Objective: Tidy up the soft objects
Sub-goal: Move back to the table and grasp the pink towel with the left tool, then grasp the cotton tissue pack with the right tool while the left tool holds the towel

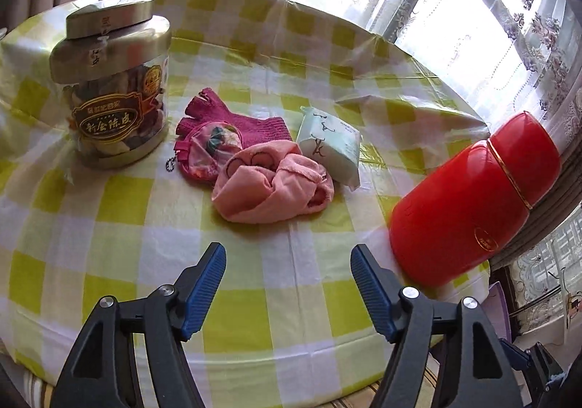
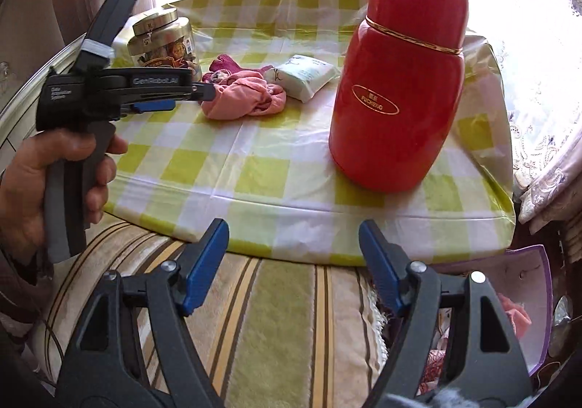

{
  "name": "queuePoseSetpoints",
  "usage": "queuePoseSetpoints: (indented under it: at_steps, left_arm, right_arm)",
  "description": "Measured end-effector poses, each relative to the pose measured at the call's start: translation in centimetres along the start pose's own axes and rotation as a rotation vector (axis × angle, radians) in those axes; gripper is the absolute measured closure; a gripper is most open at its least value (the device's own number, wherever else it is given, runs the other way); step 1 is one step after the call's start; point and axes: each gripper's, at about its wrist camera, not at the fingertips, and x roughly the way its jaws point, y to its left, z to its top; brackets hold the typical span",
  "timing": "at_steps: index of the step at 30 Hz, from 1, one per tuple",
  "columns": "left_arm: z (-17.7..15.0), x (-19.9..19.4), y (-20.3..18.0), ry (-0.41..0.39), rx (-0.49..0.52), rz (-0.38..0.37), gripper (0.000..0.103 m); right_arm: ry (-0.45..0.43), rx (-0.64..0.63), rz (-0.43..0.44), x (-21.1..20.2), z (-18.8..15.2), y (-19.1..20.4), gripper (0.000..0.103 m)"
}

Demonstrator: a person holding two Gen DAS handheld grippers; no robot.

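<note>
A crumpled pink cloth (image 1: 271,184) (image 2: 242,99) lies mid-table. Behind it sit a magenta knit glove (image 1: 236,117) (image 2: 227,64), a small pink pouch (image 1: 209,151) with a keychain, and a pale green tissue pack (image 1: 329,146) (image 2: 305,75). My left gripper (image 1: 287,279) hovers over the checked cloth in front of the pink cloth, jaws open and empty. In the right wrist view a hand holds the left gripper (image 2: 189,95) at the table's left edge, level with the pink cloth. My right gripper (image 2: 293,262) is open and empty, above a striped cushion just short of the table's near edge.
A red flask (image 1: 473,197) (image 2: 400,91) stands at the table's right. A clear jar with a metal lid (image 1: 112,80) (image 2: 163,40) stands at the left. The yellow-checked tablecloth (image 2: 254,171) covers the table. A purple-rimmed box (image 2: 523,299) sits low right. Curtained windows lie behind.
</note>
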Motion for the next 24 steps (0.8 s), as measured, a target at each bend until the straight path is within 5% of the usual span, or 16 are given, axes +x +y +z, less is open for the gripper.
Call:
queuePoseSetpoints:
  at_steps: [9,11,18,24]
  left_arm:
    - [2.6,8.2,-2.2,0.015,0.265,0.139,0.033]
    - [2.0,9.5,-1.8,0.029,0.284,0.169,0.071]
    - [-0.4,5.6,2.9,0.035,0.006,-0.011,0.083]
    - [-2.9,1.7,6.4,0.003,-0.179,-0.055,0.084]
  right_arm:
    - [0.032,0.027,-0.012,2.2,1.0,0.4,0.026]
    - [0.036,0.03,-0.014,2.6,1.3,0.4,0.026]
    - [0.02,0.024,-0.029,3.9,3.1,1.4,0.026]
    - [0.002,0.003,-0.045,5.6,5.5,2.7,0.022]
